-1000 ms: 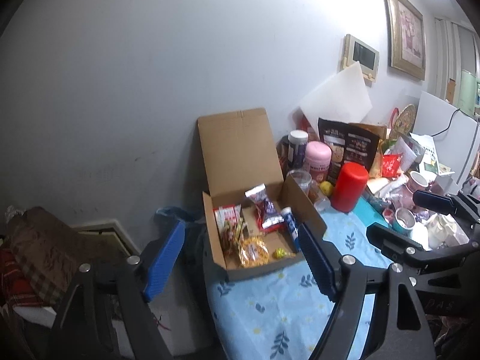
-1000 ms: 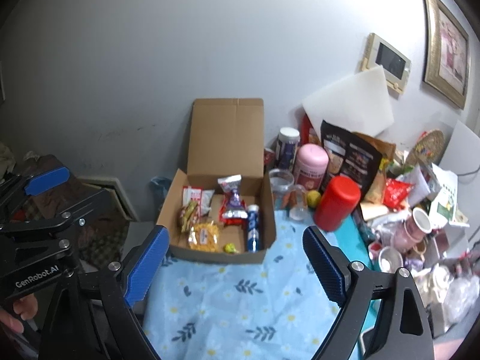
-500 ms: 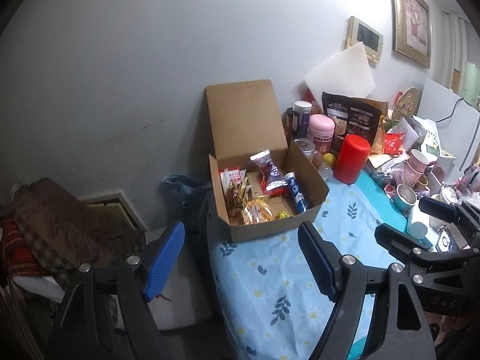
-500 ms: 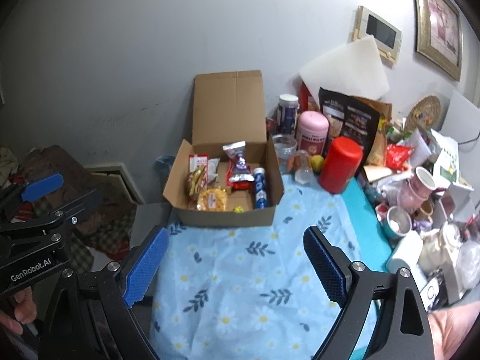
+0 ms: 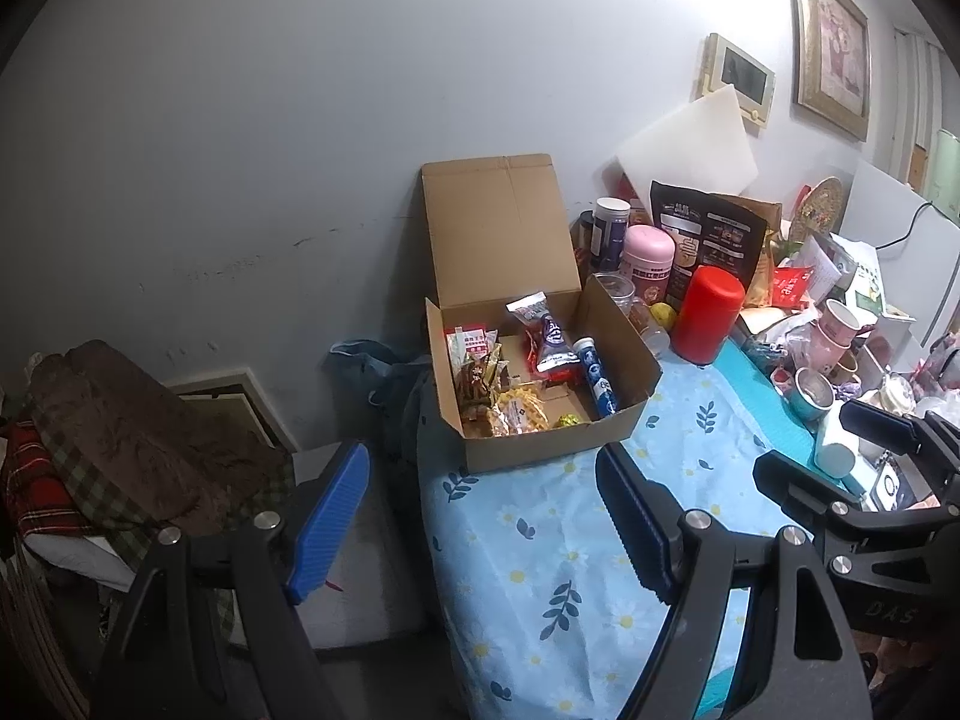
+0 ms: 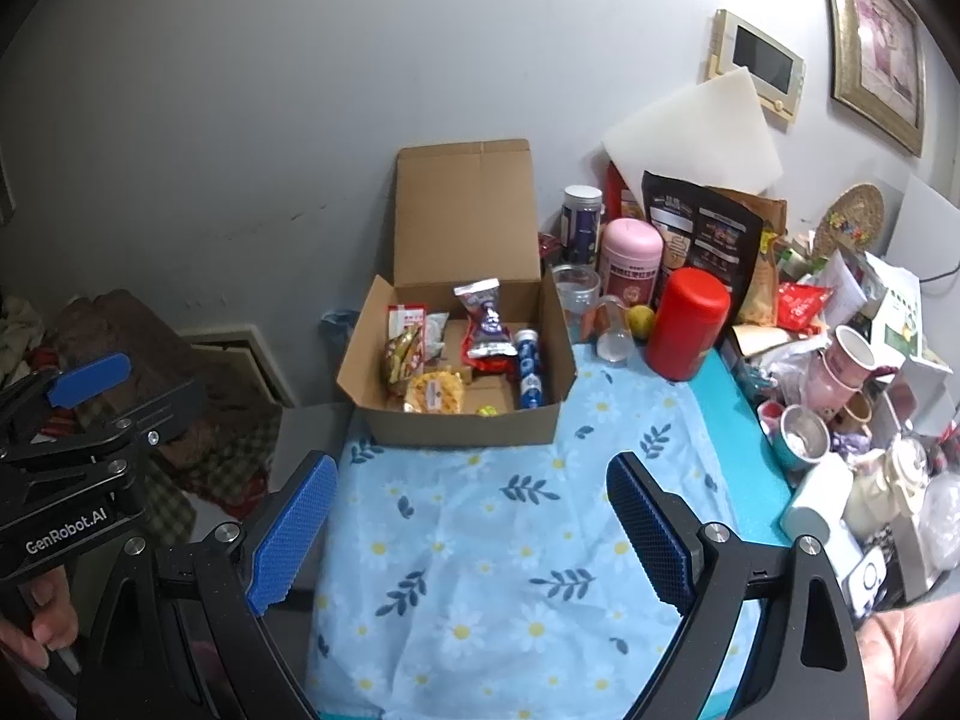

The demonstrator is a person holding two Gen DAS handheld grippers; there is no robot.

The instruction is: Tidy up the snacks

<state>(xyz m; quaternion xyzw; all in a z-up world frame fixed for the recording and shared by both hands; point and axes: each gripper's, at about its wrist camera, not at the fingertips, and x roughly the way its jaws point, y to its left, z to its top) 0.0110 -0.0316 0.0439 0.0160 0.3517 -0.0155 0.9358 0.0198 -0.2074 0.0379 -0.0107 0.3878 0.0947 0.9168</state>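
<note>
My left gripper [image 5: 480,519]: jaws wide apart, holding nothing.
My right gripper [image 6: 471,531]: jaws wide apart, empty, above the floral cloth [image 6: 480,540].
Snacks: in the open cardboard box [image 6: 462,420], far end of cloth.

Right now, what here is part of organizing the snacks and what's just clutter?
Job: cardboard box, blue tube, purple-and-red packet, yellow snack bag.
Clutter: red canister, pink jar, black pouch, pink mugs.
</note>
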